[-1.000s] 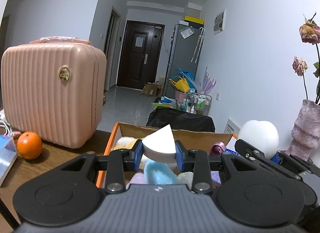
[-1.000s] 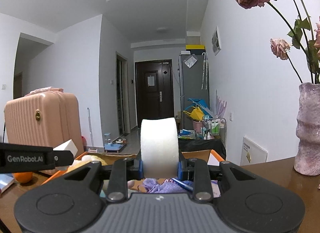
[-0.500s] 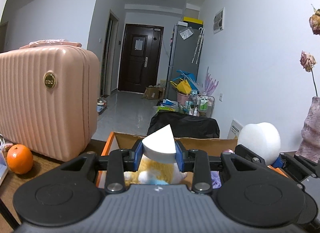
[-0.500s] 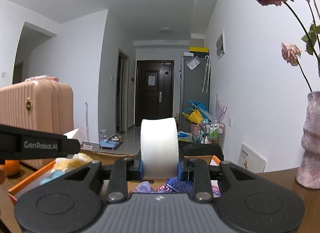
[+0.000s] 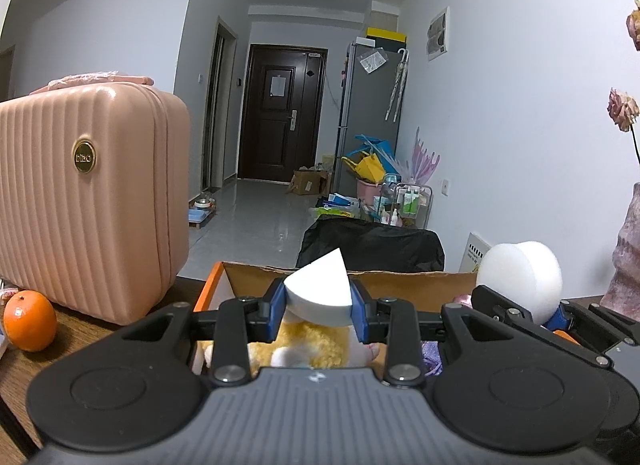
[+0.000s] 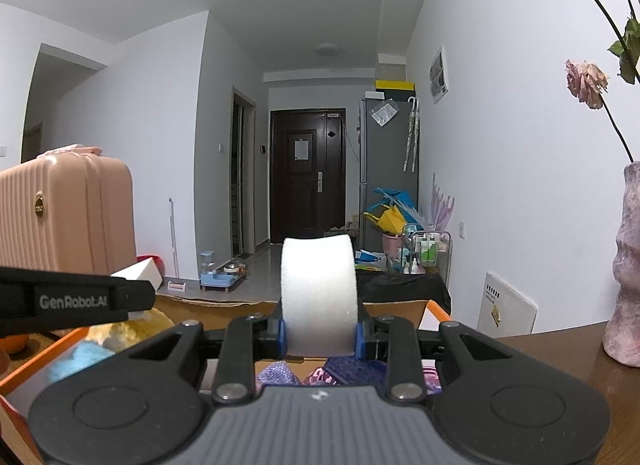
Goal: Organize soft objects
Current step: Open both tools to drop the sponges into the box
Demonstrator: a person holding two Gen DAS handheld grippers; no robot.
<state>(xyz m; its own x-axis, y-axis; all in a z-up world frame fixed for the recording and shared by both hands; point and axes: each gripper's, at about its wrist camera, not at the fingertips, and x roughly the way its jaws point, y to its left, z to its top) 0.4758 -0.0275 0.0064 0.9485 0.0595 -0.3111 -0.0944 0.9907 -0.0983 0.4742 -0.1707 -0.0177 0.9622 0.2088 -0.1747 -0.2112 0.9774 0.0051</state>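
My left gripper (image 5: 319,315) is shut on a white wedge-shaped foam piece (image 5: 318,291), held above an orange-edged cardboard box (image 5: 256,277). A yellow plush toy (image 5: 316,343) lies in the box just beneath it. My right gripper (image 6: 319,335) is shut on a white foam cylinder (image 6: 318,293) over the same box (image 6: 436,311), with purple and blue knitted soft items (image 6: 348,369) below. The right gripper and its cylinder (image 5: 520,277) appear at the right of the left wrist view. The left gripper's arm (image 6: 72,301) crosses the left of the right wrist view.
A pink ribbed case (image 5: 88,205) stands on the wooden table at the left, an orange (image 5: 29,321) beside it. A mauve vase with dried roses (image 6: 626,265) stands at the right. Past the table edge, a black bag (image 5: 372,245) and hallway clutter.
Both grippers have moved forward over the box with their foam pieces still gripped. The blue plush has slipped out of the left wrist view and the yellow plush now lies under the left gripper.
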